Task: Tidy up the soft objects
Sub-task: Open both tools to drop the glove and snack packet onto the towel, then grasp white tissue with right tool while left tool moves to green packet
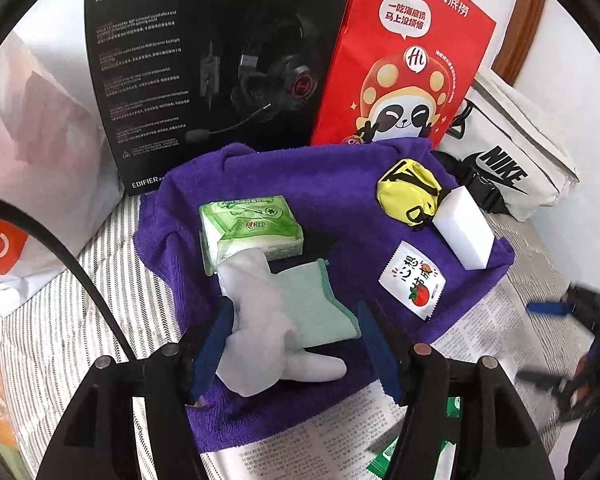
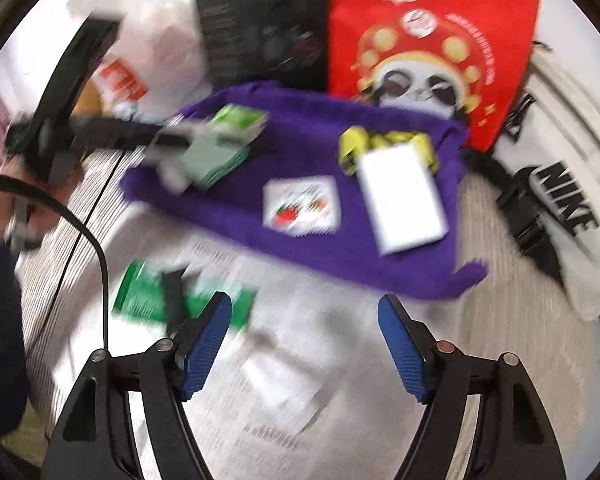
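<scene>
On the purple towel (image 1: 332, 208), the white sock (image 1: 260, 320) lies across a pale green cloth (image 1: 320, 300) just in front of the green tissue pack (image 1: 252, 228). The left gripper (image 1: 296, 344) straddles the sock with fingers released. The right gripper (image 2: 304, 344) hangs unclenched and empty over newspaper (image 2: 300, 380) in front of the towel.

Home: striped bedsheet (image 1: 60, 300), shopping bags (image 1: 404, 60)

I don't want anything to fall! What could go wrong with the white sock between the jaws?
The limp white sock touches only one open jaw of the left gripper, so closing might miss it. It lies over the mint-green cloth, which could get dragged along. The white foam block sits near the purple towel's edge.
</scene>
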The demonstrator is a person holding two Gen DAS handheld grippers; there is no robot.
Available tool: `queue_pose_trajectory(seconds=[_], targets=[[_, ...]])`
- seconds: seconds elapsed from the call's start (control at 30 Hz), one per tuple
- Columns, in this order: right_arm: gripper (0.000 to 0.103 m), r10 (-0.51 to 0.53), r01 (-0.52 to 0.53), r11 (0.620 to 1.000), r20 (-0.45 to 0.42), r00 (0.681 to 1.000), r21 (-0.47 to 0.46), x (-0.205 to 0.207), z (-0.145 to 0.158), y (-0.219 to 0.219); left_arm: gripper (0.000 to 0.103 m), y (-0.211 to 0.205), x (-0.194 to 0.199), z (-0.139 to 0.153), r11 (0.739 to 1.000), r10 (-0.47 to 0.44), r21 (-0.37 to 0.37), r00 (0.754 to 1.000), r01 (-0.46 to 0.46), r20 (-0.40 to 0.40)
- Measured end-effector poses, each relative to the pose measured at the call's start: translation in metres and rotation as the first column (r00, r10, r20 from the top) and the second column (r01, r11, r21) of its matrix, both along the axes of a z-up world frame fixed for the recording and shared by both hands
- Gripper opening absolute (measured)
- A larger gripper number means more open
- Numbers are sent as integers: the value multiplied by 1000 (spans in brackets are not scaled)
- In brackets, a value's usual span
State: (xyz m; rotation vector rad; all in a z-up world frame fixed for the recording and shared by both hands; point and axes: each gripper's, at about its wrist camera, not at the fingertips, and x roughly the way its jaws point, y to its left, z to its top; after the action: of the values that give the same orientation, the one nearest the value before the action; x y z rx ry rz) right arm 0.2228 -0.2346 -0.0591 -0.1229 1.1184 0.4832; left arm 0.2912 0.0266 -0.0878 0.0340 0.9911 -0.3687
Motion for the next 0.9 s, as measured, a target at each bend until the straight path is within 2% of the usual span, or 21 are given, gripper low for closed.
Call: queue_pose_trajectory(seconds=[0.2, 0.43, 0.5, 0.53, 0.57, 0.6, 0.7, 0.9], targets=[[75, 80, -80, 997, -20, 997, -16, -41, -23, 19, 63, 6, -3, 7, 1000, 5, -23, 1000, -5, -7], [73, 126, -123, 988, 32, 992, -91, -50, -38, 42, 63, 7, -7, 13, 1000, 1, -24, 1000, -1, 5], [64, 125, -120, 986, 43, 991, -115, -47, -45, 47, 63, 7, -8, 15, 1000, 1, -31, 1000, -1, 6], [53, 122, -117, 987, 42, 992, -112, -44, -47, 48, 63, 7, -9, 16, 999, 0, -33, 1000, 0, 7], [28, 111, -107, 990, 44, 993, -90, -43, -46, 46, 63, 8, -9, 17, 999, 0, -33, 1000, 0, 10], [13, 106, -103, 992, 38, 994, -75, -41, -45, 46, 63, 8, -9, 18, 999, 0, -35, 1000, 1, 11], [13, 76, -75, 996, 8, 997, -49, -42, -43, 41, 63, 8, -11, 20, 999, -2, -39, 1000, 3, 10], [13, -32, 31, 997, -12, 999, -70, -55, -36, 18, 63, 4, -18, 28, 999, -25, -43, 999, 26, 31]])
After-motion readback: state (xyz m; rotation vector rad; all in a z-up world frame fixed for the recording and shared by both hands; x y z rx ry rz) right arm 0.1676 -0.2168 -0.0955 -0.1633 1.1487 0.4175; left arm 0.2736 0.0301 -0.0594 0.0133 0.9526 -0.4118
